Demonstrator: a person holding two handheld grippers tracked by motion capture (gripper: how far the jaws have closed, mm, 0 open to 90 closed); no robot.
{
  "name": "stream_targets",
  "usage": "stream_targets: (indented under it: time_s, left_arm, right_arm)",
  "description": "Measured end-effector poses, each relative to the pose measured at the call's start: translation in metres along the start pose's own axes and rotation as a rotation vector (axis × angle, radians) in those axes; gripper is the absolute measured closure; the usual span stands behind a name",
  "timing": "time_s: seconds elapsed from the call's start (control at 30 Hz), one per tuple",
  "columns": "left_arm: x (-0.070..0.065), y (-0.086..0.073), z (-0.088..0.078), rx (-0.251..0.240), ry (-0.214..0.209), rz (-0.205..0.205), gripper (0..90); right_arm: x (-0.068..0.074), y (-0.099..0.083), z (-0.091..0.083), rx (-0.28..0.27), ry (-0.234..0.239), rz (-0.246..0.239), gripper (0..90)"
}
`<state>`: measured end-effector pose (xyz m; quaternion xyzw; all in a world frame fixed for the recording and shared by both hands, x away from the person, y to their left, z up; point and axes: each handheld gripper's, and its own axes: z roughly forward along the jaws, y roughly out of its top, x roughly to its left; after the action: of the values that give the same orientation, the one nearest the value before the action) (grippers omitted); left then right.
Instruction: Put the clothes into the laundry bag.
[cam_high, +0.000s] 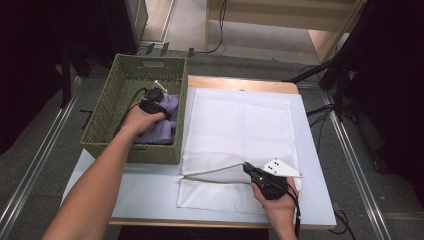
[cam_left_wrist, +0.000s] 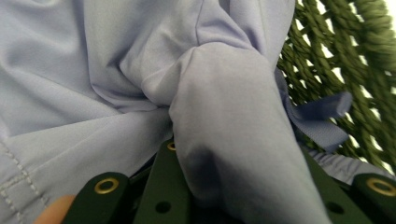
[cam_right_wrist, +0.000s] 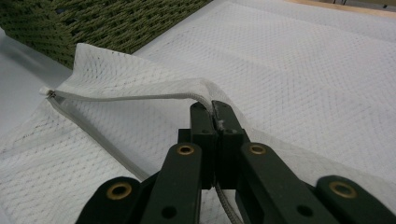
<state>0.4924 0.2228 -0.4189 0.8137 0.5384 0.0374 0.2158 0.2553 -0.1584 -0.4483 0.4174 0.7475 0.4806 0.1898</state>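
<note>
A lavender garment (cam_high: 162, 125) lies in the green woven basket (cam_high: 107, 115) at the table's left. My left gripper (cam_high: 159, 104) reaches down into the basket and is shut on a bunched fold of that garment (cam_left_wrist: 224, 107), which rises between its jaws; the basket wall (cam_left_wrist: 355, 60) stands just behind. A white mesh laundry bag (cam_high: 240, 125) lies flat on the table to the right of the basket. My right gripper (cam_high: 248, 167) is shut on the bag's zipper edge (cam_right_wrist: 126, 98) near the front and lifts it a little, so the mouth gapes toward the basket.
The white tabletop (cam_high: 150, 192) shows bare in front of the basket. The bag's zipper end (cam_right_wrist: 50, 94) lies close to the basket's front corner. Beyond the table are floor rails, cables and dark stands.
</note>
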Motion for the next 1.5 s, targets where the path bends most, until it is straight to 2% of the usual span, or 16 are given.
stream_targets:
  time_s: [0.1,0.27,0.37,0.63,0.77,0.83,0.9,0.97,1.2,1.33,1.5]
  left_arm:
    - [0.003,0.001,-0.007,0.0,-0.031,-0.022,79.2]
    - [0.011,-0.002,-0.022,-0.064,-0.063,-0.066,79.5]
    - [0.016,-0.004,-0.032,-0.117,-0.089,-0.107,79.5]
    - [0.021,-0.014,-0.054,-0.229,-0.091,-0.113,79.6]
    - [0.018,-0.018,-0.066,-0.309,-0.106,-0.089,79.5]
    - [0.015,-0.019,-0.072,-0.352,-0.101,-0.074,79.5]
    - [0.014,-0.02,-0.078,-0.383,-0.139,-0.067,79.4]
    - [0.012,-0.021,-0.081,-0.405,-0.142,-0.052,79.3]
    - [0.009,-0.024,-0.092,-0.489,-0.169,-0.06,79.4]
    - [0.0,-0.026,-0.099,-0.519,-0.184,-0.021,79.4]
    - [-0.017,-0.03,-0.108,-0.535,-0.229,0.014,79.5]
  right_arm:
    - [0.0,0.0,0.0,0.001,-0.001,0.0,89.5]
    - [-0.001,0.0,-0.001,-0.003,0.0,0.006,89.5]
    - [-0.001,0.0,-0.001,-0.004,-0.001,0.006,89.5]
    - [-0.001,0.0,-0.001,0.0,0.006,0.008,89.7]
    - [-0.001,0.0,-0.001,0.0,0.004,0.01,89.8]
    - [-0.001,0.0,-0.001,0.0,0.004,0.01,89.8]
    - [-0.001,0.0,0.0,0.0,0.003,0.011,89.8]
    - [-0.001,0.0,0.0,0.002,0.005,0.006,89.7]
    - [-0.002,-0.001,0.0,0.003,0.005,0.012,89.7]
    - [-0.002,-0.001,0.0,0.001,0.005,0.012,89.8]
    - [-0.004,-0.002,0.001,0.0,0.004,0.013,89.8]
